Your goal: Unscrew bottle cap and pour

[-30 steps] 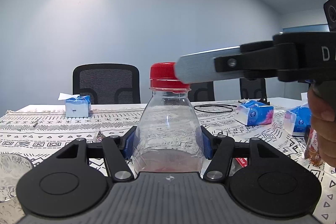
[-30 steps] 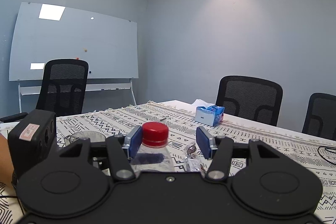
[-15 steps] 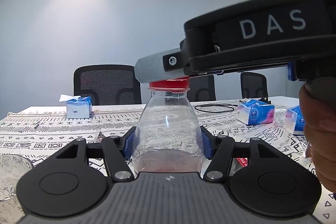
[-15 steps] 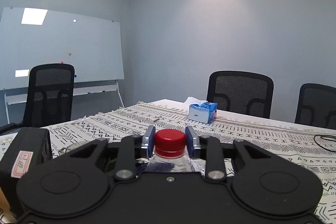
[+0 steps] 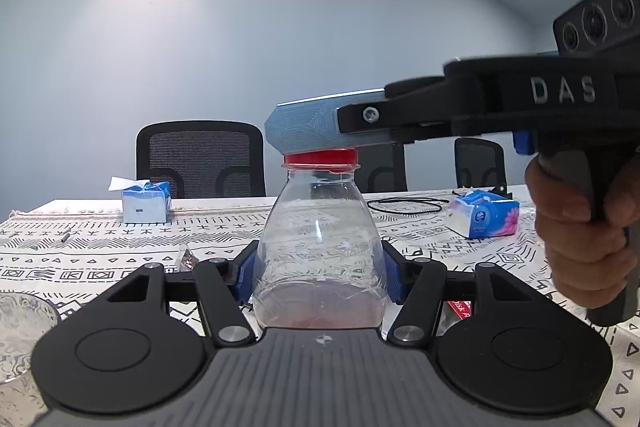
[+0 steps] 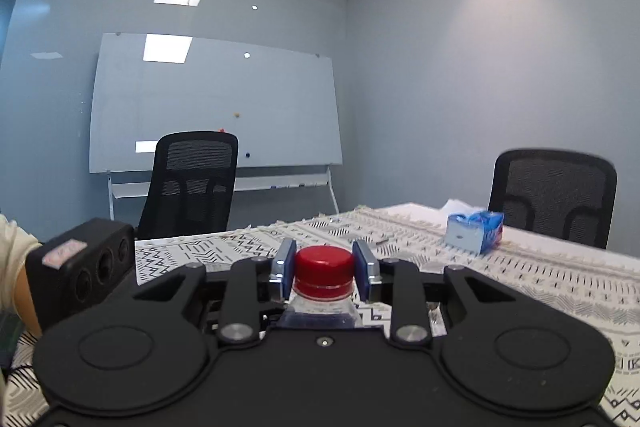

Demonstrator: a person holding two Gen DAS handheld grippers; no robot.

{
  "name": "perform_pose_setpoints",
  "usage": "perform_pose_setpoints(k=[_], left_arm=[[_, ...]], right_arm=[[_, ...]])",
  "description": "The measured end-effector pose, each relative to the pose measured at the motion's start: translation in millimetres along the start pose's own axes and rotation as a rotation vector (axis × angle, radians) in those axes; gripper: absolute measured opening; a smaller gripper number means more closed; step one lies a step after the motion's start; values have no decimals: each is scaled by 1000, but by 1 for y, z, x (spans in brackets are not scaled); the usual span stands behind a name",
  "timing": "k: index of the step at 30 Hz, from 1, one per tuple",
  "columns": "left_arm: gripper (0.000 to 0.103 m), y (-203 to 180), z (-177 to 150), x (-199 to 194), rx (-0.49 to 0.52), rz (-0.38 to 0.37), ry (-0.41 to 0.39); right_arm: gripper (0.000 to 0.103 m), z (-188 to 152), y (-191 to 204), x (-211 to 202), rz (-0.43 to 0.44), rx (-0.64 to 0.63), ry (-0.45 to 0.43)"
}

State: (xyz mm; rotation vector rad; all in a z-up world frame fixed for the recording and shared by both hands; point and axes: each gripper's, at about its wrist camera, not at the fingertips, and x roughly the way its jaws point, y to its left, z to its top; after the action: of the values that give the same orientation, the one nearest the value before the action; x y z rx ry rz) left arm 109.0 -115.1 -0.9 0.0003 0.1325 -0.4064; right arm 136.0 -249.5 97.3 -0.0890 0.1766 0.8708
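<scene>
The clear bottle (image 5: 318, 251) stands upright on the patterned worktop (image 5: 80, 251), squeezed at its belly between the blue pads of the left tongs (image 5: 318, 275); its red cap (image 6: 324, 267) is on the neck, and the right tongs (image 6: 324, 267) are clenched on that cap from both sides, their pads touching it; seen from the left camera, one pad of the right tongs (image 5: 308, 131) covers most of the cap (image 5: 320, 158); a glass (image 5: 20, 327) sits at the near left edge; a tissue box (image 5: 146, 202) stands far back on the left, a tissue pack (image 5: 482, 213) and a looped black cable (image 5: 404, 206) far back on the right.
</scene>
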Motion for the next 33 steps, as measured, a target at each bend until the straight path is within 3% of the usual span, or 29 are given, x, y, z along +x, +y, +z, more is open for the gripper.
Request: perform_pose_setpoints(k=[3,5,6,9,12,14,15,17,20,22,28,33], left_arm=[[57,-4,-1,-1,15,4,-4],[57,-4,-1,0,12,5,-3],[57,-4,-1,0,10,4,-2],[57,-4,-1,0,15,3,-2],[57,-4,-1,0,12,7,-2],[57,-4,-1,0,14,5,-2],[57,-4,-1,0,15,6,-2],[57,-5,-1,-1,18,6,-3],[57,-5,0,-1,15,7,-3],[57,-5,0,-1,14,8,-2],[57,-3,1,-2,11,4,1],[57,2,3,-1,-5,-6,15]], right_arm=[[43,8,27,4,-159,-12,4],[43,12,45,11,-254,-37,9],[38,12,49,14,-275,-43,20],[8,10,58,19,-302,-76,7],[8,14,61,21,-318,-92,36],[19,14,63,20,-360,-110,30],[33,13,62,18,-358,-103,25],[43,12,59,16,-352,-66,25],[42,8,60,20,-356,-35,37],[33,6,62,24,-378,-37,53],[33,-3,58,23,-380,0,31],[33,-5,38,18,-253,-21,15]])
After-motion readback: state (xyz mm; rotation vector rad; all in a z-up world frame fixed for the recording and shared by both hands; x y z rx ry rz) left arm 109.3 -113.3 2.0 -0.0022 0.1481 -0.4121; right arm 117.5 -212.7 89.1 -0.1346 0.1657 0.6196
